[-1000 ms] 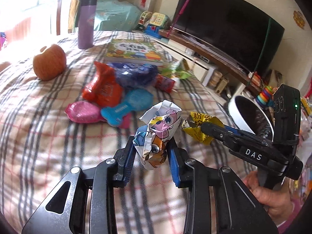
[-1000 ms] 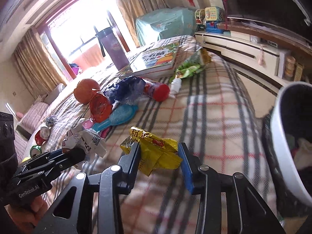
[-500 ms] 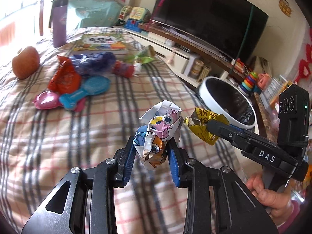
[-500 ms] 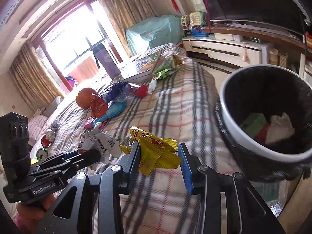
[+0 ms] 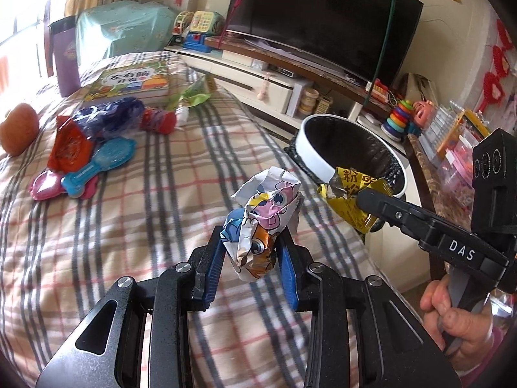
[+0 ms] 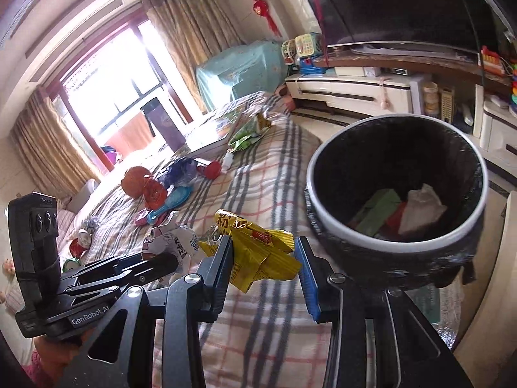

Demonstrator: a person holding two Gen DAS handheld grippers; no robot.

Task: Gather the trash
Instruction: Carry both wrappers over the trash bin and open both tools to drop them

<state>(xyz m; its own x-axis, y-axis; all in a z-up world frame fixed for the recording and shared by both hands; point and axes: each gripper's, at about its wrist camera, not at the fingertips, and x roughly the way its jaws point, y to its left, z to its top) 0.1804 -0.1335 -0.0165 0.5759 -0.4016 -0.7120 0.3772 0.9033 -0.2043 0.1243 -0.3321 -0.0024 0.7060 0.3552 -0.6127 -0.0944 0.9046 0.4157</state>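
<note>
A plaid bed [image 5: 135, 200] fills the room. From the left wrist, the left hand-held gripper [image 5: 250, 252] grips a crumpled cartoon wrapper [image 5: 261, 216]. From the right, the right hand-held gripper [image 6: 263, 260] pinches a yellow wrapper [image 6: 258, 252]; the bin [image 6: 326, 223] has swung close, so dropping looks imminent.

A family living room: a plaid blanket [image 5: 168, 174] covers the seat, with a large television [image 5: 323, 19] on a low cabinet [image 5: 245, 68] at 1 o'clock. Curtained windows [image 6: 106, 97] stand at 11 o'clock; children's toys [image 5: 200, 29] line the cabinet.
</note>
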